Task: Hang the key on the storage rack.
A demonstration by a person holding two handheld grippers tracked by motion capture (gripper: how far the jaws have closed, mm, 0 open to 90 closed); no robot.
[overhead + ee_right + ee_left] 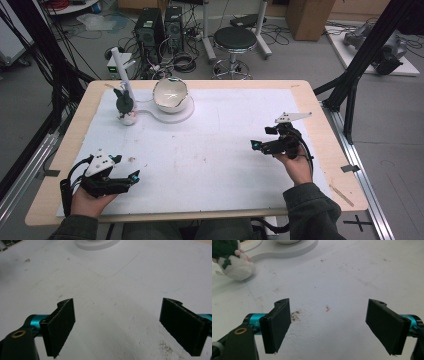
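Soft toy (126, 106), light and squashy, at the bench's (320, 125) ten o'clock beside the bowl (170, 94); best pinched round its body; left gripper (134, 176) and right gripper (255, 145) both gape empty.

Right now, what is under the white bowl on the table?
The white bowl rests on a flat round white base, beside the plush toy. The base's surface directly beneath the bowl is covered, so anything there is unseen.

Even overhead light, soft faint shadows, mild glare on white mat (gripper views slightly blurred)
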